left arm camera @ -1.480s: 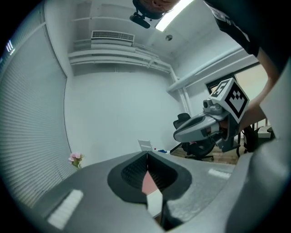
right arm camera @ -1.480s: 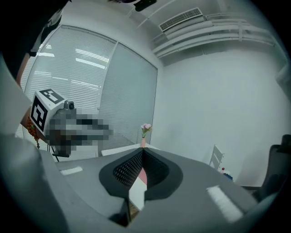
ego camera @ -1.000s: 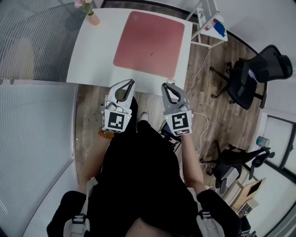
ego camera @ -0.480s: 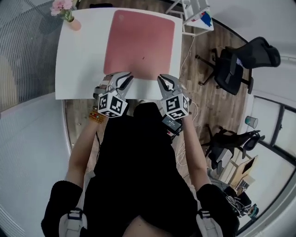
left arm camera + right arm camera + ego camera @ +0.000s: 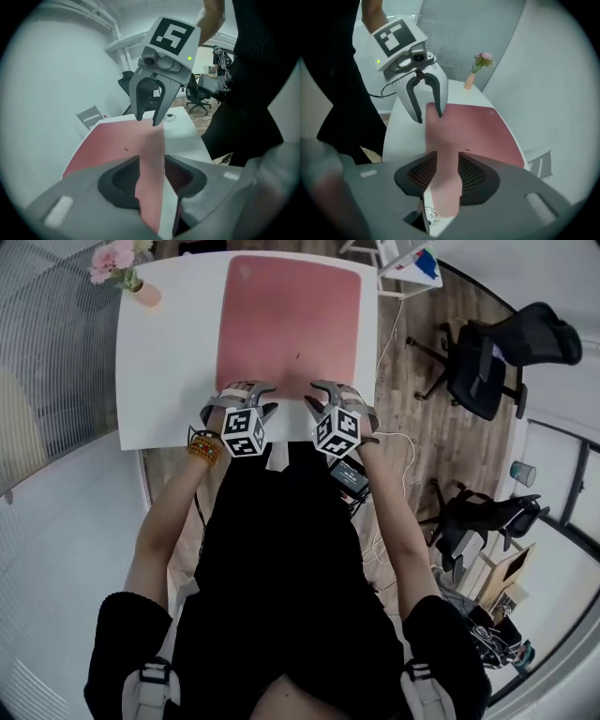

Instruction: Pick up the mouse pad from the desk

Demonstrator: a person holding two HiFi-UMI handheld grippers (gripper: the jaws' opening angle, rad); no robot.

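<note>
A pink mouse pad [image 5: 289, 320] lies flat on the white desk [image 5: 169, 362], with its near edge close to the desk's front. My left gripper [image 5: 246, 393] is at the pad's near left corner and my right gripper [image 5: 323, 393] at its near right part. In the left gripper view, the left gripper [image 5: 152, 173] is open, with a strip of the pad [image 5: 112, 145] running through the gap. The right gripper [image 5: 447, 176] is open the same way around the pad [image 5: 473, 131]. Each gripper view shows the other gripper with its fingers apart over the pad's edge.
A small vase of pink flowers [image 5: 141, 287] stands at the desk's far left corner. A black office chair [image 5: 506, 352] and a white rack [image 5: 403, 254] are on the wood floor to the right. A cable and a second chair [image 5: 478, 521] lie nearer.
Both grippers have moved forward from above the floor in front of the desk to the pad's near edge. Their jaws now straddle that edge.
</note>
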